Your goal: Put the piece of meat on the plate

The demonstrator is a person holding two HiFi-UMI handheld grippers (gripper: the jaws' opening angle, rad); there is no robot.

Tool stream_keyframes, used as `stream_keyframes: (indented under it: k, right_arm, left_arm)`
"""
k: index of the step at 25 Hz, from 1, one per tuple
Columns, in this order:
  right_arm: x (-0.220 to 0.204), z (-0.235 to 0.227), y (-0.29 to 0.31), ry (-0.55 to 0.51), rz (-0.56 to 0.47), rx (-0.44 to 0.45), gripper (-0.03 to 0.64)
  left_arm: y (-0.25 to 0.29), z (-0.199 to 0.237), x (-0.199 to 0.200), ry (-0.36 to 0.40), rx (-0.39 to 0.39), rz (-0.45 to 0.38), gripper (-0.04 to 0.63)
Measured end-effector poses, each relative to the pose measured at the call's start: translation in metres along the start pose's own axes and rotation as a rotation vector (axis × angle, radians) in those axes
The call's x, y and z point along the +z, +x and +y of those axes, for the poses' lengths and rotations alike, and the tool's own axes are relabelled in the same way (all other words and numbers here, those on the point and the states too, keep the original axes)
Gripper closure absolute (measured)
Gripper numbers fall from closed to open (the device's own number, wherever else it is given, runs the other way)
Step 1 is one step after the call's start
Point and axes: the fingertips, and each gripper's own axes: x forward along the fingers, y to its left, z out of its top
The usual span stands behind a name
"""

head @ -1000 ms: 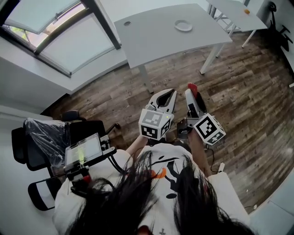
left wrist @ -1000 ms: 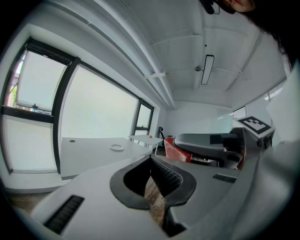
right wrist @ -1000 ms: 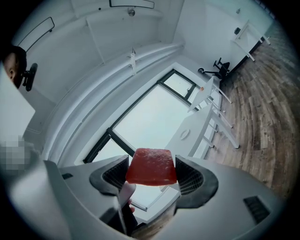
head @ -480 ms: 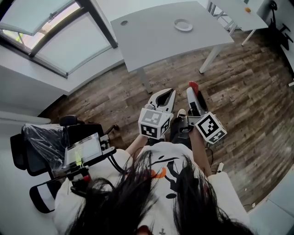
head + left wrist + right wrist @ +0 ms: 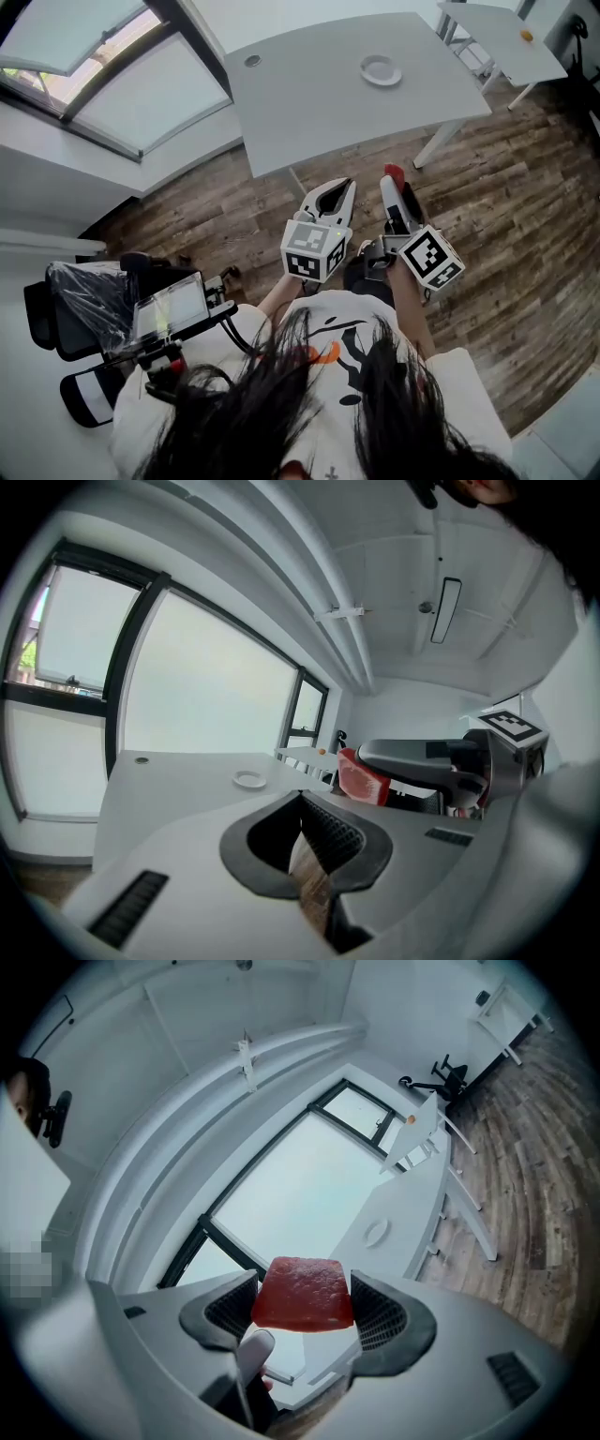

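Head view: our right gripper (image 5: 302, 1307) clamps the red slab of meat (image 5: 302, 1288); left gripper (image 5: 302, 806) jaws together, empty. Bare wooden floor (image 5: 487, 206) separates us from grey table's (image 5: 300, 94) near edge; small white round plate (image 5: 381, 70) now nearer than before.

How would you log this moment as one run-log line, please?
right gripper: shut on meat | left gripper: shut, empty | plate: empty, on table | meat: short of table

Meat (image 5: 392, 174) mostly hidden (head view)
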Motion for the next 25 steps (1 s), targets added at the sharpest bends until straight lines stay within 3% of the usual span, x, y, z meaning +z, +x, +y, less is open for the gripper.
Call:
stream_keyframes:
  k: [13,25]
  right_arm:
    - [0.094,-0.061,0.109,0.005,0.088,0.052,0.304]
    - [0.114,-0.082,0.150,0.042,0.134,0.073,0.302]
  left_arm:
    - [0.146,0.012,0.036,-0.026,0.082,0.006,0.591]
    - [0.186,0.021,0.046,-0.027,0.127,0.025,0.589]
